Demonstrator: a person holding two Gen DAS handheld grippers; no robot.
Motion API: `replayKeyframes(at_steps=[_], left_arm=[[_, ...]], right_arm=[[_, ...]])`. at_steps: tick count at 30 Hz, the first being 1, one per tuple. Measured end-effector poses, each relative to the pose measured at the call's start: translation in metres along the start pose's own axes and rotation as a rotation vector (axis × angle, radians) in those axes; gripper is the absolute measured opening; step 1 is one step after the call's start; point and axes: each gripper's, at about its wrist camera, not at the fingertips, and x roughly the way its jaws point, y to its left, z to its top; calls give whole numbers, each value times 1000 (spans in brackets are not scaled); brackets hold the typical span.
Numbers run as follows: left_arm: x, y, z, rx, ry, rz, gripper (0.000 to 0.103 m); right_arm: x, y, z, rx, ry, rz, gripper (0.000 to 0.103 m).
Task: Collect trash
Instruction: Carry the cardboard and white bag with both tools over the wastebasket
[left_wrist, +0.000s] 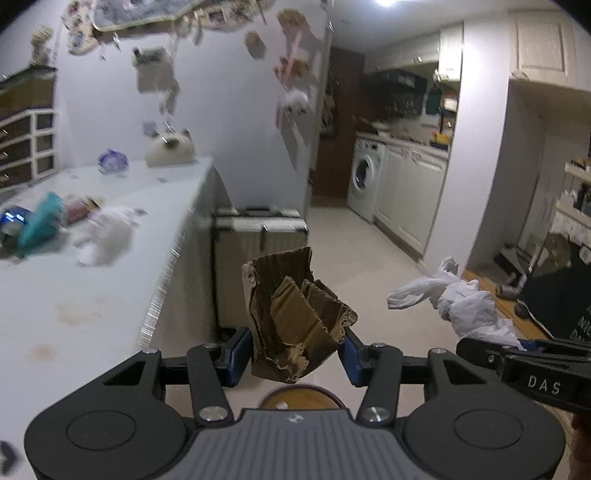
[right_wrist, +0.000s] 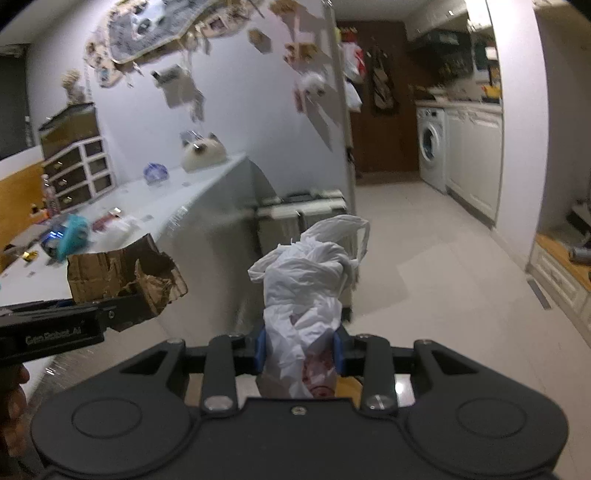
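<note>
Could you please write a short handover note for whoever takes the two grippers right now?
Left gripper: shut on the torn cardboard piece, held up over the floor.
Right gripper: shut on the crumpled white plastic bag, also in the air.
Done: both pieces picked up.
Left: no bin shows in either view; find it and drop both. More litter, including a teal item, lies on the white counter.

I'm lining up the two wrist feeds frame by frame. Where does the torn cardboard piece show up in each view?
Left wrist: the torn cardboard piece sits bottom centre, clamped in the left gripper.
Right wrist: it is at the left edge, mid-height, in front of the white counter.
Shared landmark: the washing machine, right of centre in both.
</note>
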Motion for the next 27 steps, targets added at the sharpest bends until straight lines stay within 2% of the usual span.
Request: replayKeyframes(at_steps=[6,17,27], left_arm=[[62,-15,-24,-1,111,-38,52],[197,-15,-70,-57,314,-7,52],[302,9,-123,-104,479,-16,52]], right_arm=[[43,-30,-25,49,101,-37,35],[145,-81,-74,114,278,-76,35],[251,-103,-113,158,424,4,35]])
